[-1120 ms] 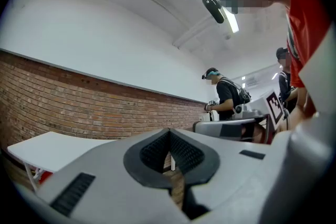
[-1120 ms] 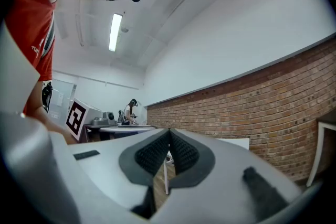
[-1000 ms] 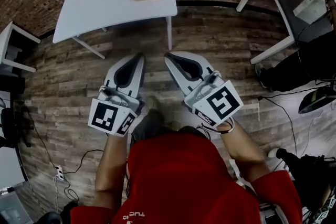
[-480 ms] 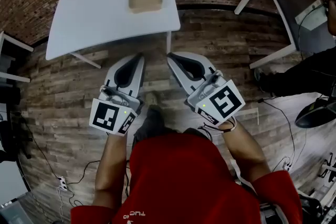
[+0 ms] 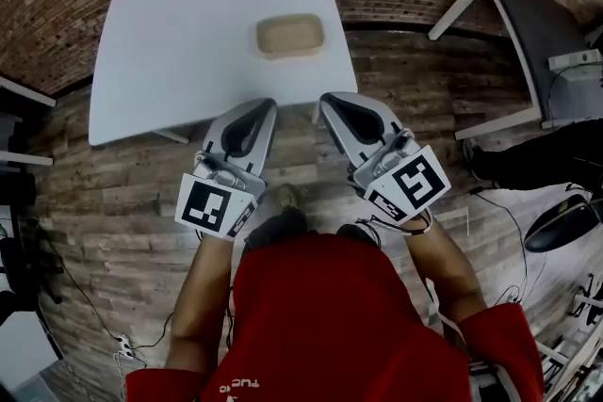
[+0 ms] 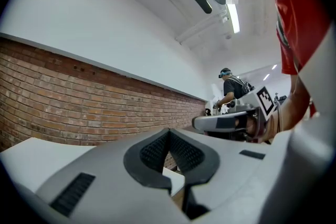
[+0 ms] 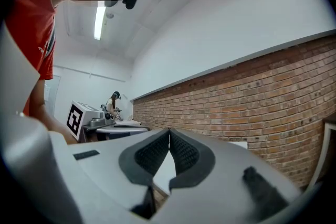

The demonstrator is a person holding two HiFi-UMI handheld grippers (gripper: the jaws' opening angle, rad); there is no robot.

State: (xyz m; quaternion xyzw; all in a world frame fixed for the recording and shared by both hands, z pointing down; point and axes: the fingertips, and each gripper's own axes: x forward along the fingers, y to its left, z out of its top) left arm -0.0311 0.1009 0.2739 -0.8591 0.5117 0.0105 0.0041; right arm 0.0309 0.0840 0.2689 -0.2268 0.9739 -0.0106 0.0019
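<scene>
Tan tray (image 5: 290, 35) sits right of centre on the white table (image 5: 170, 42), left gripper (image 5: 265, 105) and right gripper (image 5: 329, 99) both closed and empty at its near edge; looks like the approach to me, jaws would need opening next.

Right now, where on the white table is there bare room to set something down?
The table is bare left of the tray, out to its left edge, and in a narrower strip between the tray and the right edge. It is tighter at the near edge, where the left gripper and right gripper, both shut, hover.
</scene>
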